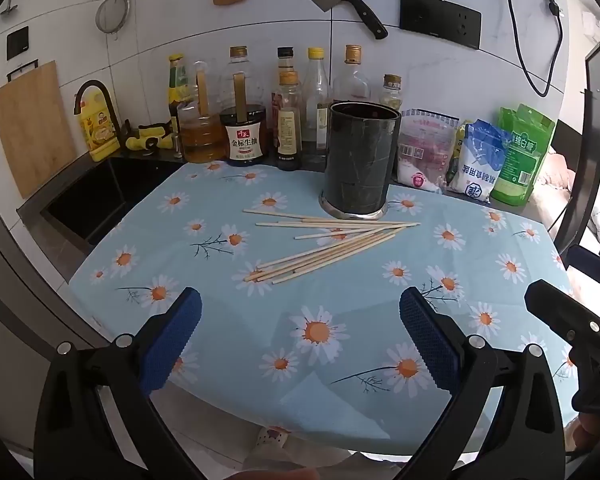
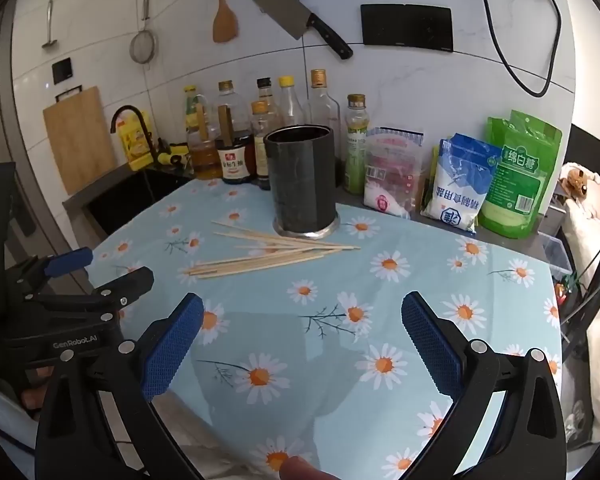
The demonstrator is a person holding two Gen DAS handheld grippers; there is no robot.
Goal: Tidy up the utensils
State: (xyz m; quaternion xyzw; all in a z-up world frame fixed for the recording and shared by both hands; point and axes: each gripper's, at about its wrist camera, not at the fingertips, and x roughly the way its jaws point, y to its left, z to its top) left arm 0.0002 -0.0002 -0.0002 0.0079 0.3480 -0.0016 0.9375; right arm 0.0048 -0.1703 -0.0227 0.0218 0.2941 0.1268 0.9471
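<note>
So far nothing is picked up: both tongs hang over the near edge of the surface point(image 1: 480, 248), which wears a blue daisy-print cloth, and the job looks to be at its very start.

At the left, the left tongs point(image 1: 300, 340) stand wide apart with only cloth between the blue pads. Beyond them, toward the middle, the chopsticks point(image 1: 332, 240) lie loose in a fanned heap, tips meeting at the right and butts spread to the left and near side. Just behind the heap, toward the far side, a dark upright holder point(image 1: 358, 160) stands with its mouth open and seemingly nothing inside. Behind it runs a row of bottles point(image 1: 288, 112), with bags of salt and sugar point(image 1: 496, 160) to the right.

At the right, the right tongs point(image 2: 302, 340) are likewise spread wide and hold nothing.

As I judge it, the step in hand is the approach. The next move calls for one pair of tongs to reach forward and down to the heap, straddle one or a few sticks across their length, close, then tilt them upright over the holder's mouth. The sticks are thin and may roll or slip.
</note>
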